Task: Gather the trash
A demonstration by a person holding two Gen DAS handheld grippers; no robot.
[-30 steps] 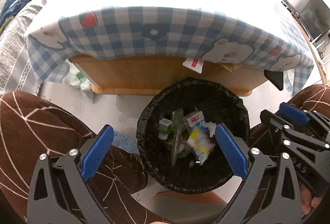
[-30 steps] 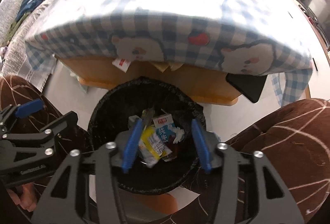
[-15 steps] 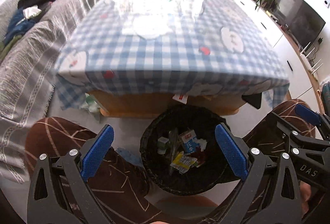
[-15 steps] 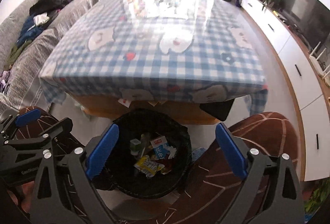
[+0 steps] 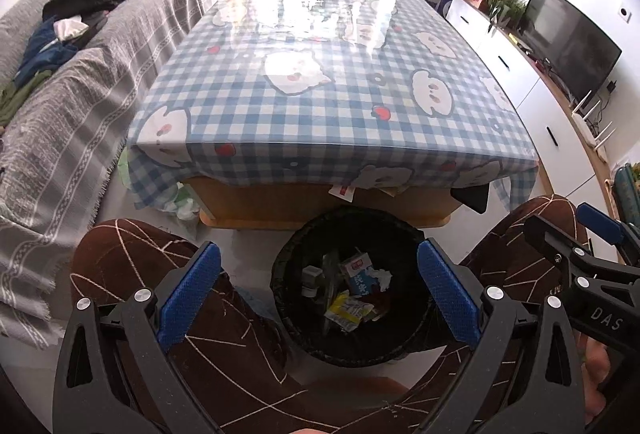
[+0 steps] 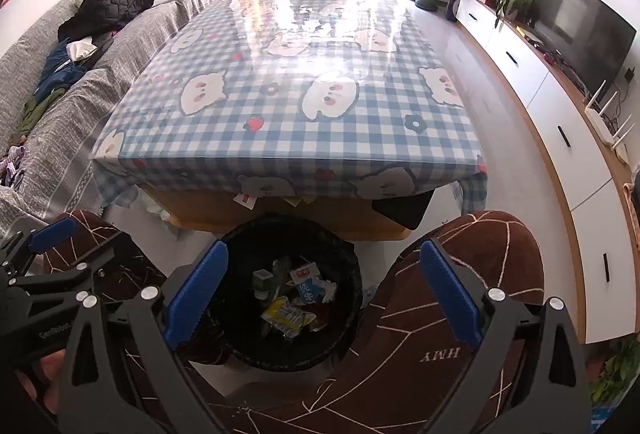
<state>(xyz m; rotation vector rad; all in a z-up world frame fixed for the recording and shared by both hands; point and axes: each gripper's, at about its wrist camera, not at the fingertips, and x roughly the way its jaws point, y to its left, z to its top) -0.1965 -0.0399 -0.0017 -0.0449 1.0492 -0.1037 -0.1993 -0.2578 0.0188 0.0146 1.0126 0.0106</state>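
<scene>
Both the left gripper (image 5: 318,292) and right gripper (image 6: 322,290) are held released above the trash bin (image 5: 404,234), flanked by knees (image 5: 132,254), near the checked surface (image 5: 320,106).

"DAS" in white on the black body of the right gripper (image 5: 600,230), "HMY" upside down on the brown trouser leg (image 6: 460,282), blue Chinese characters on the milk carton (image 6: 310,284), unreadable

The right gripper (image 6: 322,290) now stands wide open with nothing between its fingers (image 6: 196,290); a second ago they were much closer together around the yellow wrapper (image 6: 285,316), which now lies loose in the trash bin (image 6: 352,266) beside the milk carton (image 6: 307,284). Both grippers are higher than before: the bin looks smaller and farther below, and the whole checked tabletop (image 5: 332,106) has come into view.
</scene>
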